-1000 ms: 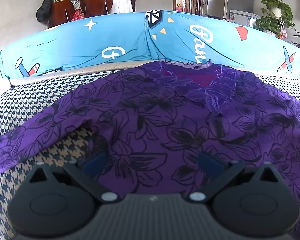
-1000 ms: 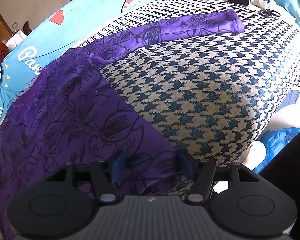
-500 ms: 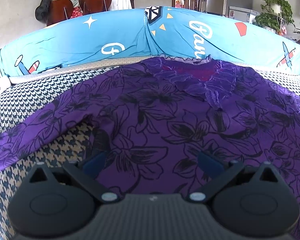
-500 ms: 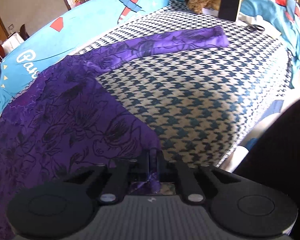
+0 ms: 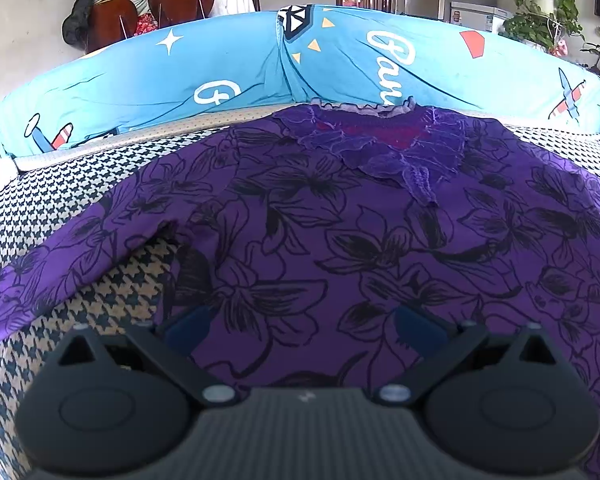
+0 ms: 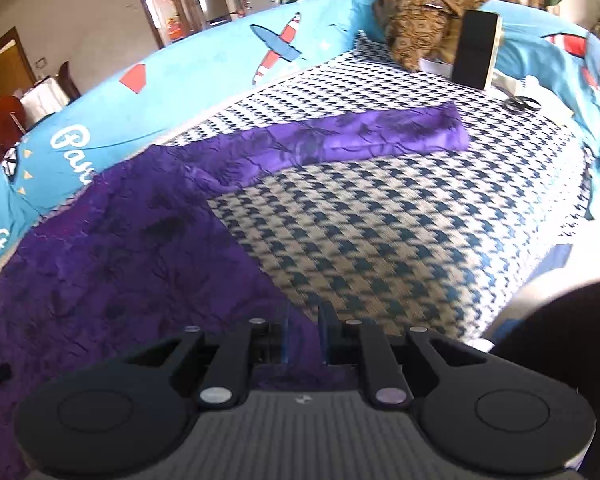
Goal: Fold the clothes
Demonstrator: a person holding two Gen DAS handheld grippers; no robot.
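The purple floral top (image 5: 340,240) is lying spread flat on the houndstooth cover (image 6: 380,220), collar at the far side by the blue cushions (image 5: 180,76). The left gripper (image 5: 300,322) is hovering wide open over the near hem. The right gripper (image 6: 303,334) is pinching the near right corner.

White script "Pari…", partly hidden, on blue cushion cover (image 5: 392,56).
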